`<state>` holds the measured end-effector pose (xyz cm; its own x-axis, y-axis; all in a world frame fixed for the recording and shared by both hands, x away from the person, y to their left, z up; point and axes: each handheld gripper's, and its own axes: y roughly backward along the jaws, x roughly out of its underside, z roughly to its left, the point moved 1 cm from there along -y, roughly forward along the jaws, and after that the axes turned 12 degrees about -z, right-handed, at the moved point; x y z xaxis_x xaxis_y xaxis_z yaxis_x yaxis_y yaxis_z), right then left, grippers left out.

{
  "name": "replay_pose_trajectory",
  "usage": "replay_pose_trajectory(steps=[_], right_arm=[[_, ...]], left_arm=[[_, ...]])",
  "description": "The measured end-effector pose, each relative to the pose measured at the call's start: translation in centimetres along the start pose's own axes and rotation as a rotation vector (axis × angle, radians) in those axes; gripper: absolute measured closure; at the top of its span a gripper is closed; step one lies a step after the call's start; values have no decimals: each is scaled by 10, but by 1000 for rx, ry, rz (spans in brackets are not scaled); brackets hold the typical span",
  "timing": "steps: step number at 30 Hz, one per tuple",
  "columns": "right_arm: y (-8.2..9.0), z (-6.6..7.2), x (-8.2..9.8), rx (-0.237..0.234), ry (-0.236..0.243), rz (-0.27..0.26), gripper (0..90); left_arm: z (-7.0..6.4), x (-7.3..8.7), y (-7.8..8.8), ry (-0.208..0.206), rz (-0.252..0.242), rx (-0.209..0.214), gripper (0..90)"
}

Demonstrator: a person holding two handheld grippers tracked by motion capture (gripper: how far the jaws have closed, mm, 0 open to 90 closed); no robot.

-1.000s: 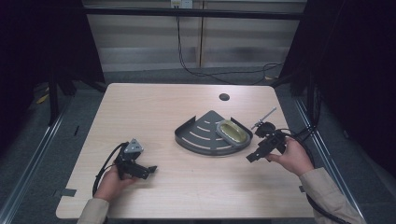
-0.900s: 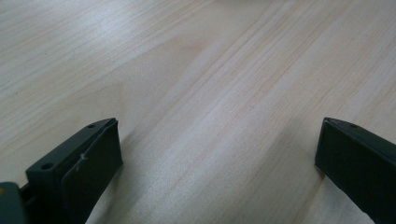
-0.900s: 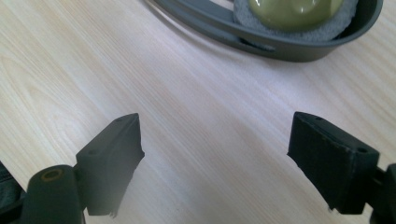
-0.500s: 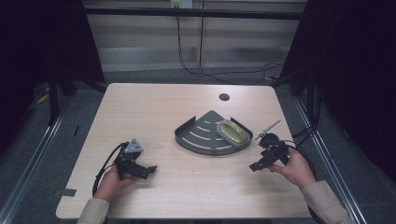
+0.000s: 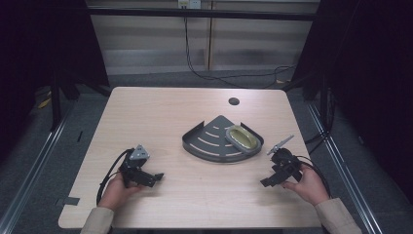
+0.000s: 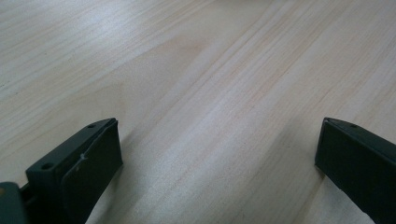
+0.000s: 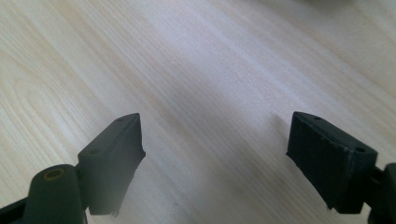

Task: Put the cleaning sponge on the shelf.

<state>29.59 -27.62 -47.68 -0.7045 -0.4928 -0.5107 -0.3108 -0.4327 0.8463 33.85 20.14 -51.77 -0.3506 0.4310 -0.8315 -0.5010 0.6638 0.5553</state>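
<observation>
Two hand-held grippers: both rest low on the pale wooden worktop (image 5: pixel 160 117), jaws spread wide, holding nothing.
Left hand-held gripper (image 5: pixel 157 177): near the front-left edge, well apart from the rack.
Right hand-held gripper (image 5: pixel 265 183): front right, jaws over bare wood.
Dark grey fan-shaped metal rack (image 5: pixel 210 144): centre-right of the worktop.
Olive oval dish with yellow rim (image 5: pixel 242 139): lying in the rack's right side.
Step in hand: likely placement finished, hands parked.
Next move: right gripper would reach forward if the dish needs shifting.
</observation>
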Motion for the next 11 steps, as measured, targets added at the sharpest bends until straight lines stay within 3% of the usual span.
replay_pose_trajectory(steps=[4, 11], right_arm=[[-5, 1, 7, -18, 1, -7, 181], [-7, 4, 11, 6, 42, -35, 175]], left_arm=[[0, 0, 0, 0, 0, 0, 0], [0, 0, 0, -2, -1, -1, 0]])
